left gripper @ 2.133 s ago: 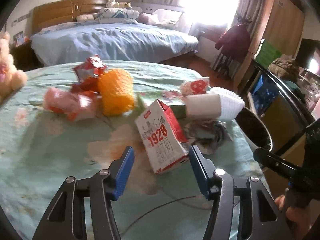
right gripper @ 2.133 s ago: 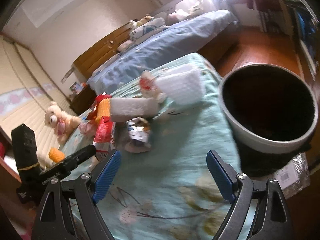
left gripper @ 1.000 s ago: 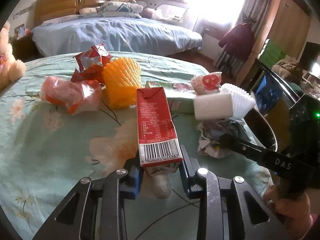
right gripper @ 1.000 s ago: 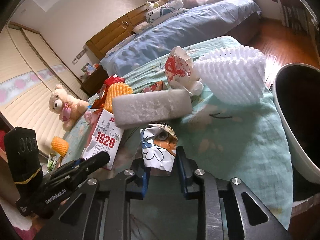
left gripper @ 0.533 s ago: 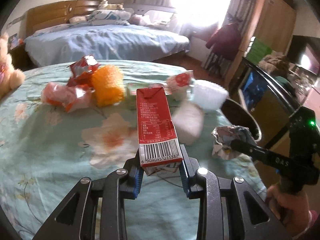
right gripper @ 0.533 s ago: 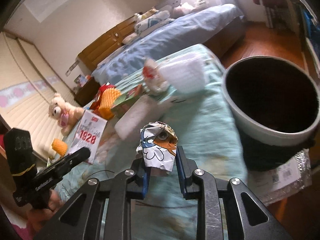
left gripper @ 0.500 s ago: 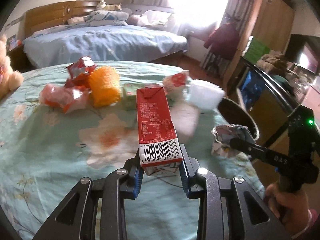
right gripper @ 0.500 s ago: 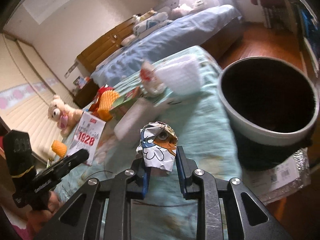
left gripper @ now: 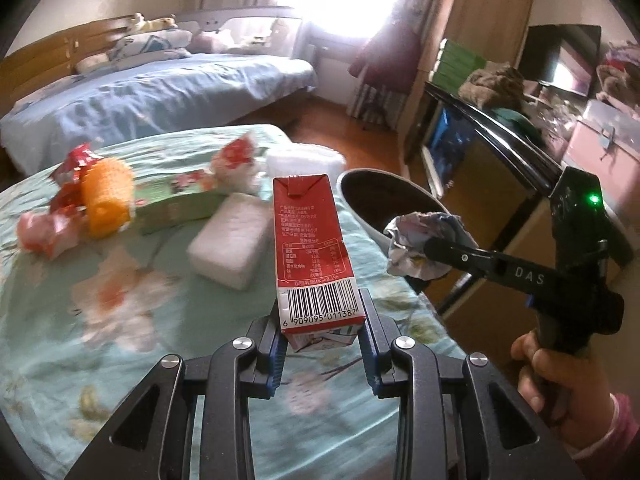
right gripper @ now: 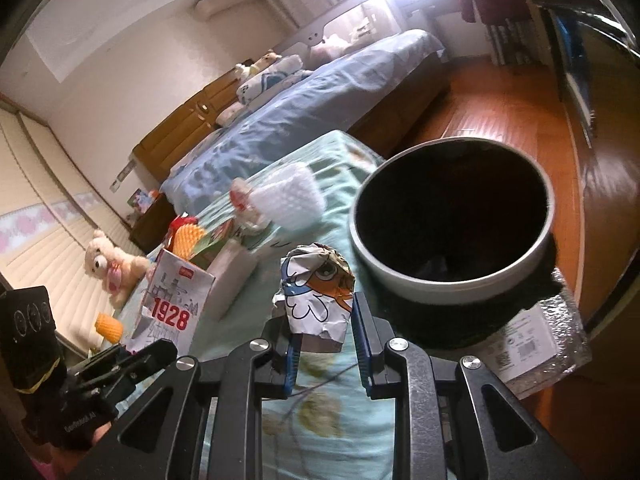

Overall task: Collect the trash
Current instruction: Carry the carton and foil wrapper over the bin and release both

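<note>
While both loads hang short of the bin (right gripper: 452, 276), recommend carrying each fully over the dark opening before release, one at a time, clear of the grey rim. Left tool (left gripper: 322, 344) clamped narrow on the barcode end of a red milk carton (left gripper: 310, 240); right tool (right gripper: 324, 340) pinched nearly closed on a crumpled printed wrapper (right gripper: 316, 284). Carton raised above the bench (left gripper: 60, 340), long axis running forward along the fingers, folded top pointing away toward the bin. Advise tilting that top downward so the carton enters end-first rather than bridging the rim. Wrapper held beside the rim, not yet over the opening. Remaining on the cloth: white foam block (left gripper: 232, 244), orange foam net (left gripper: 106, 200), green box (left gripper: 180, 210), red wrappers (left gripper: 72, 172).
</note>
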A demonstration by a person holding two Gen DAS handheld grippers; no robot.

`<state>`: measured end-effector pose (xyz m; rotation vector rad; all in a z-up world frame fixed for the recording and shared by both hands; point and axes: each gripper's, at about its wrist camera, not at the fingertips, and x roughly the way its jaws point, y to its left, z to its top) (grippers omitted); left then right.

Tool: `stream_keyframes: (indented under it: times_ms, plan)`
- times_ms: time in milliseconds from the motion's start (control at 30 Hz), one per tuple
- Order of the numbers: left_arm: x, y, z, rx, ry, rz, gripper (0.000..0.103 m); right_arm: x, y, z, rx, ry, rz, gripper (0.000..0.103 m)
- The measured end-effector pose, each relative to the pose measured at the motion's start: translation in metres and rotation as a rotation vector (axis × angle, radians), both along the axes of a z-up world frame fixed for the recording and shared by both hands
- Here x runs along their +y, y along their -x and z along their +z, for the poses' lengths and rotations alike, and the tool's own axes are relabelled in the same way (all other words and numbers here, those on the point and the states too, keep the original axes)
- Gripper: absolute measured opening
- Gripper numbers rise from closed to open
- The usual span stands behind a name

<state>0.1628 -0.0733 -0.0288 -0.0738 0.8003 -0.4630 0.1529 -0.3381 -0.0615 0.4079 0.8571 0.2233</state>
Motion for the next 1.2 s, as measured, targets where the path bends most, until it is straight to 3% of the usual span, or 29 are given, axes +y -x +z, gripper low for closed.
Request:
stream_keyframes:
  times_ms: [433, 1200]
  plan:
    - [-0.052, -0.044, -0.007, 0.027, -0.022, -0.083, 0.030, -0.041, -0.002, 0.004, -0.014, 0.045, -0.096, 0.024]
    - [-0.124, -0.113, -0.019, 0.021, -0.086, -0.156, 0.030, -0.081, -0.045, -0.002, 0.009, 0.121, -0.151, 0.024]
